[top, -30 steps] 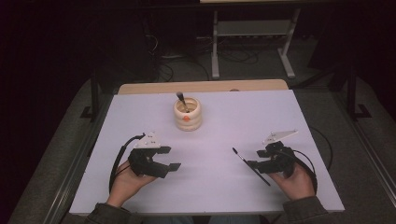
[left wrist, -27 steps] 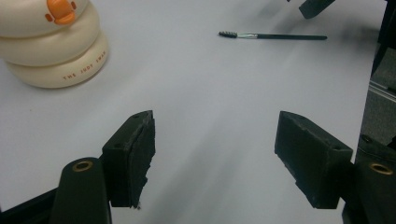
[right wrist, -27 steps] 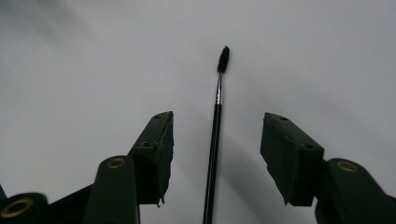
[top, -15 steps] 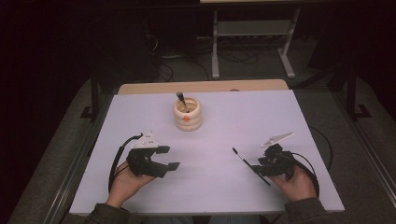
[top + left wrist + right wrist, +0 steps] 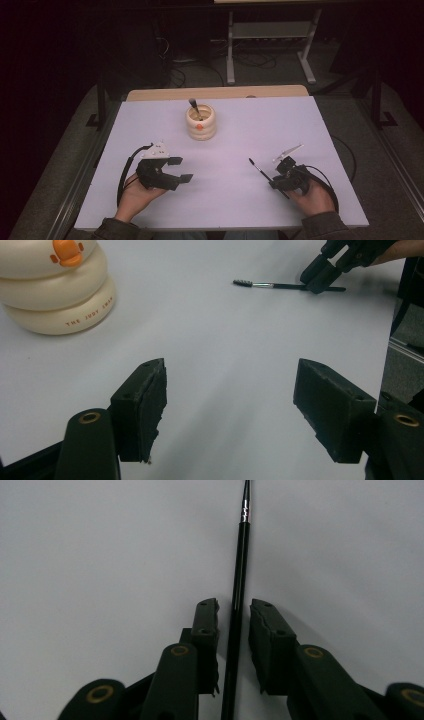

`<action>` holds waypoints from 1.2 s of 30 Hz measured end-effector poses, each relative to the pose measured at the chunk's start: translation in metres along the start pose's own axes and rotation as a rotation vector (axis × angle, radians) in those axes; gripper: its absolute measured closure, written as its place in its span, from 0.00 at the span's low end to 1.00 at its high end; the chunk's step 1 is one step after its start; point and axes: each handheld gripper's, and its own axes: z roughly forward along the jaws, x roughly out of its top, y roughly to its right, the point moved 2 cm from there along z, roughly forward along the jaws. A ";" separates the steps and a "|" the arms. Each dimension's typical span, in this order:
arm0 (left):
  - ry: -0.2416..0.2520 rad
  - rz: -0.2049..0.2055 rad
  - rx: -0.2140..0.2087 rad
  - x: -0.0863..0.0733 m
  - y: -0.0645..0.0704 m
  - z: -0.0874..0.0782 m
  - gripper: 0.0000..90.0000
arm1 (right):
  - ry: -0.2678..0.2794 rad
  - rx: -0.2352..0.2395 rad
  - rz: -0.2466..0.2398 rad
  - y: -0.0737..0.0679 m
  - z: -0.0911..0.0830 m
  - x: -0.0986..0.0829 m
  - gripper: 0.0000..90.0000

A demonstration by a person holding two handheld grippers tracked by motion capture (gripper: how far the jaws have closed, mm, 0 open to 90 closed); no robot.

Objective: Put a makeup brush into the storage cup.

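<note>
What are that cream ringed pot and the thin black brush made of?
The pot looks like glossy ceramic or smooth plastic: soft sheen, printed lettering. The brush seems to have a black lacquered handle with a shiny metal collar near its bristled tip.

my right gripper [image 5: 234, 615] points down at the pale table [image 5: 100, 555]. a thin black brush handle [image 5: 240, 580] runs straight up between my jaws, which stand close on either side with slight gaps.

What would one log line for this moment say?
left gripper: open, empty | right gripper: jaws astride thin black brush, grip unclear | cream ringed holder: upright on white table, one brush inside
</note>
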 end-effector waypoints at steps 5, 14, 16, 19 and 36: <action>-0.001 0.000 -0.001 0.000 0.000 0.001 0.32 | -0.025 -0.063 -0.018 -0.005 0.002 0.002 0.88; 0.007 0.007 0.004 0.000 0.001 0.002 0.33 | -0.088 -0.105 -0.022 -0.009 0.005 0.011 0.94; 0.005 -0.001 0.000 0.000 0.002 0.003 0.33 | -0.102 -0.103 -0.016 -0.010 0.005 0.013 0.94; 0.002 0.001 -0.002 0.000 0.002 0.004 0.33 | -0.115 -0.105 -0.013 -0.010 0.005 0.014 0.94; 0.027 -0.020 -0.007 -0.003 -0.006 -0.002 0.34 | -0.056 0.001 0.023 0.003 0.001 0.009 0.95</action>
